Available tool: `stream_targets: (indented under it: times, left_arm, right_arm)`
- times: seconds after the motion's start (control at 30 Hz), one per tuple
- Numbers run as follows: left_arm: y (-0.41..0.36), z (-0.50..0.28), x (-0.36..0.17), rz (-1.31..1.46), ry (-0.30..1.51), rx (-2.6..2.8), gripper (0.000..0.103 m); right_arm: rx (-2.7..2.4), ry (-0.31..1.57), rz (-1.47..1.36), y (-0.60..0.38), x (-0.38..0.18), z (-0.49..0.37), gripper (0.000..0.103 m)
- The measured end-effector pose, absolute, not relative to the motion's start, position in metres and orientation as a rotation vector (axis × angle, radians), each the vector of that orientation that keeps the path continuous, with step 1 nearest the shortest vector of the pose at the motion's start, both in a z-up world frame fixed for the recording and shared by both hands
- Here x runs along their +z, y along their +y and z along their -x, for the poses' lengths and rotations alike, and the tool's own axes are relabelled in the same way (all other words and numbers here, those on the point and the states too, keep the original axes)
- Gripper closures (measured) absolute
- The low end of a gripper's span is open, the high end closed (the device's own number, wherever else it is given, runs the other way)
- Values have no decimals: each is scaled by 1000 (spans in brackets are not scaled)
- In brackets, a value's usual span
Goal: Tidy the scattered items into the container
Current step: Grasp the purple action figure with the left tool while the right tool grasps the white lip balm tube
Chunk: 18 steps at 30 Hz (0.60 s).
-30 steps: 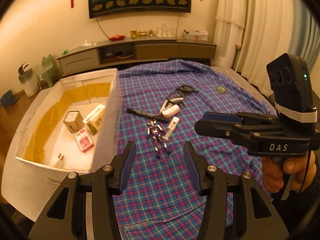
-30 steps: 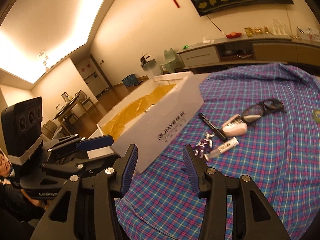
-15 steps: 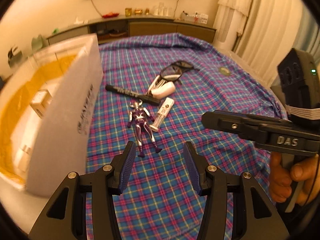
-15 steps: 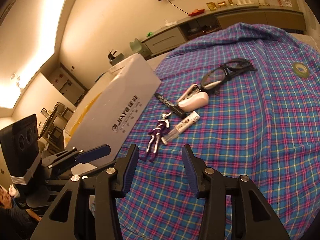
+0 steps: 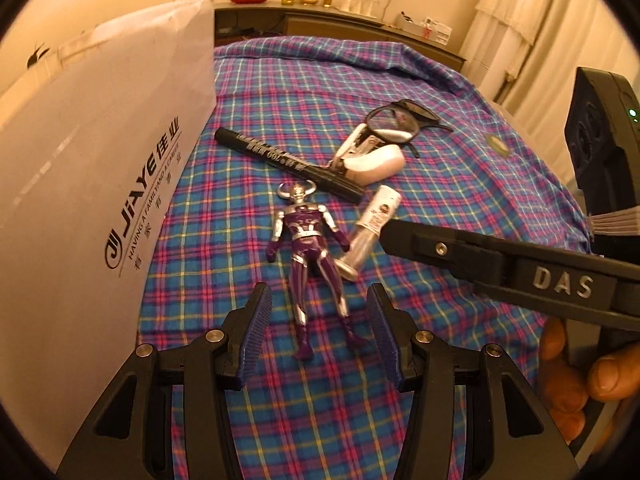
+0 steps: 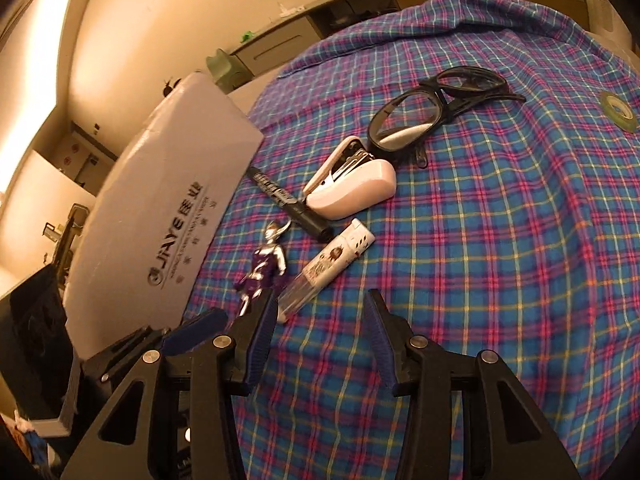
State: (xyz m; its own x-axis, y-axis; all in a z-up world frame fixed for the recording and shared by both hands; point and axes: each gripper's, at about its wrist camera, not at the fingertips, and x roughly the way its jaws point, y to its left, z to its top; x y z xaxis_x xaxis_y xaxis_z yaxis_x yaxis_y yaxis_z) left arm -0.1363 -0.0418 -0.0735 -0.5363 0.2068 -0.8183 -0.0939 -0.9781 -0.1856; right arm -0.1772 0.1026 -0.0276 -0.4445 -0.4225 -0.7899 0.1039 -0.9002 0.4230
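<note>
A purple and silver toy figure [image 5: 308, 248] lies on its back on the plaid cloth. Its legs reach in between the fingers of my left gripper [image 5: 319, 320], which is open, with gaps on both sides. A small clear tube with a white cap [image 6: 332, 260] lies beside the figure [image 6: 264, 268]. The tube's near end sits just inside the left finger of my right gripper [image 6: 320, 320], which is open and holds nothing. The right gripper [image 5: 390, 236] comes in from the right over the tube [image 5: 372, 224]. The white foam box [image 5: 100, 160] stands at the left, its inside hidden.
Past the figure lie a black marker [image 5: 280, 160], a white stapler [image 5: 372, 164] and black glasses [image 5: 396, 122]. A roll of tape [image 6: 618, 110] lies far right on the cloth. A person's hand [image 5: 580, 376] holds the right gripper. A low cabinet [image 5: 360, 28] runs along the back wall.
Both grippers have sunk toward the cloth and closed in on the items. The figure's legs now lie between the left fingers, and the box's inside has dropped out of sight.
</note>
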Motion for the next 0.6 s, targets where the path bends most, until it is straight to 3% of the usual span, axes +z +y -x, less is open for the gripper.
stream_targets:
  times: [0.2,0.27,0.43,0.47,0.6]
  left_arm:
    - [-47,144,-76,1383,-230,2614,50]
    - [-48,145,-76,1381,-236,2616,50]
    - [-51,145,-77,1377,-260,2612,55]
    - [-51,144,-77,1380,-263,2617,60]
    - [-51,145,-78,1377,-261,2632,61]
  right_arm:
    - [-2413,-328,-1439,82,-26,196,57]
    - [-2428,-215,-1450,73,-26,197,77]
    - [-2469,-79,-1452,79,-20,191,85]
    - [-2489,-56,-1456,83,-18,189,85]
    - [-2512,-59,-1464,94,-18,184,83]
